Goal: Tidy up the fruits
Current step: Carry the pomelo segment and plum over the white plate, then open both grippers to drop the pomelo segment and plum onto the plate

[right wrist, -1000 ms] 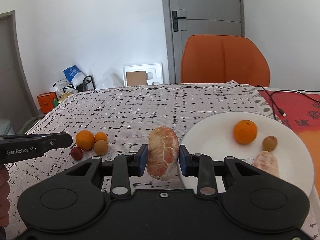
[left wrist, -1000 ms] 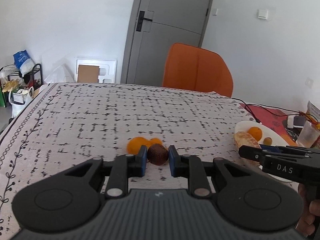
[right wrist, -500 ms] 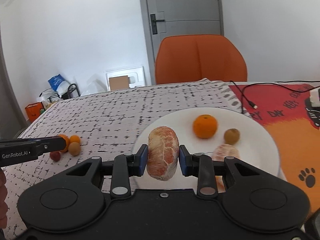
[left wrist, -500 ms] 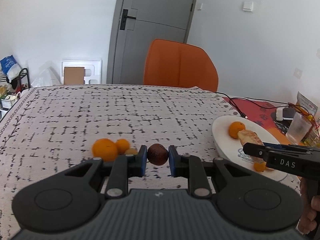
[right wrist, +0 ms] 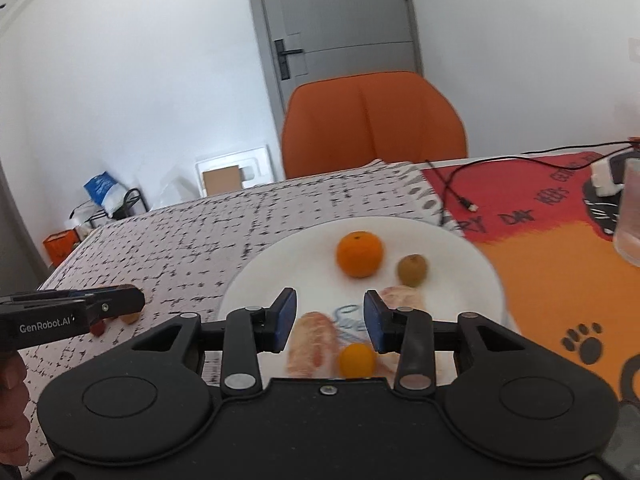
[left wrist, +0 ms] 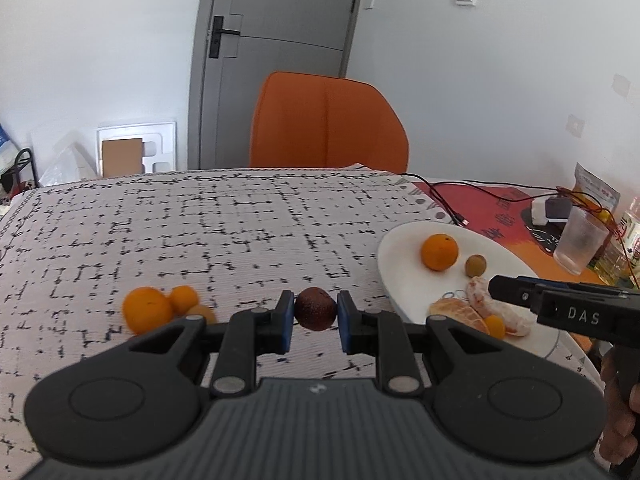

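My left gripper [left wrist: 315, 317] is shut on a small dark red fruit [left wrist: 315, 312], held above the tablecloth left of the white plate [left wrist: 400, 240]. My right gripper [right wrist: 330, 319] is open and empty over the plate [right wrist: 272, 276]. The peeled citrus [right wrist: 311, 342] lies on the plate just below it, beside a tiny orange fruit [right wrist: 356, 359] and another peeled piece [right wrist: 402, 295]. An orange [right wrist: 359, 254] and a small brown fruit [right wrist: 412, 270] sit farther back on the plate. Two oranges [left wrist: 147, 309] and a small fruit stay on the cloth.
An orange chair [left wrist: 328, 124] stands behind the table. A clear cup [left wrist: 580, 240], a bottle, a charger and a black cable [left wrist: 440, 204] lie on the red mat at the right. Boxes and a rack stand by the wall at the left.
My right gripper moved right over the plate, opened and let the peeled citrus drop onto it. My left gripper carried the dark red fruit to the right, away from the oranges, toward the plate.
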Demonstrator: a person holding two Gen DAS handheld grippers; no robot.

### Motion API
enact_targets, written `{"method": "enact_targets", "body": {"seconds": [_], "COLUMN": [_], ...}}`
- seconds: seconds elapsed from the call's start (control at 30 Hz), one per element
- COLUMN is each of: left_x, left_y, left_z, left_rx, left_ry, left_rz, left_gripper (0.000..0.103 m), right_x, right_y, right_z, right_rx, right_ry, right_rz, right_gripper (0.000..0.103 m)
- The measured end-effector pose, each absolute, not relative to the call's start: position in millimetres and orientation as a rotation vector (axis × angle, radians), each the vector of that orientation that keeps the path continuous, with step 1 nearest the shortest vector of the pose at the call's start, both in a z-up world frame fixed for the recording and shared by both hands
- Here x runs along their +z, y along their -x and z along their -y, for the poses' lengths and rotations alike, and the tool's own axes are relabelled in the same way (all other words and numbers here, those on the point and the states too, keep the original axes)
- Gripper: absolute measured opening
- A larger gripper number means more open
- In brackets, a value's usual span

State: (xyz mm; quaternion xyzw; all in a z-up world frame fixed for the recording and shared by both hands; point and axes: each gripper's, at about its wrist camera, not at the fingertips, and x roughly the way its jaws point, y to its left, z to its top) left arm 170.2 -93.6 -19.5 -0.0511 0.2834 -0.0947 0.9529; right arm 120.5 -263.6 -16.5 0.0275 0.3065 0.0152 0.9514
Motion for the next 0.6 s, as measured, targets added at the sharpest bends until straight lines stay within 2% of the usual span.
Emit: {"method": "enact_targets", "body": {"seconds": [0.6], "left_x": [-13.9], "left_y": [-182.9], "left_z": [154.7], "left_rx": [-0.300], "left_ry": [0.031], "left_rz": [-0.566], "left_gripper": [0.021], "right_x": [-10.7], "right_y": [-97.3], "right_z": [312.8], "right_rx": [-0.042], "right_ry": [-0.111], "right_rz": [-0.601], "right_gripper": [0.039]}}
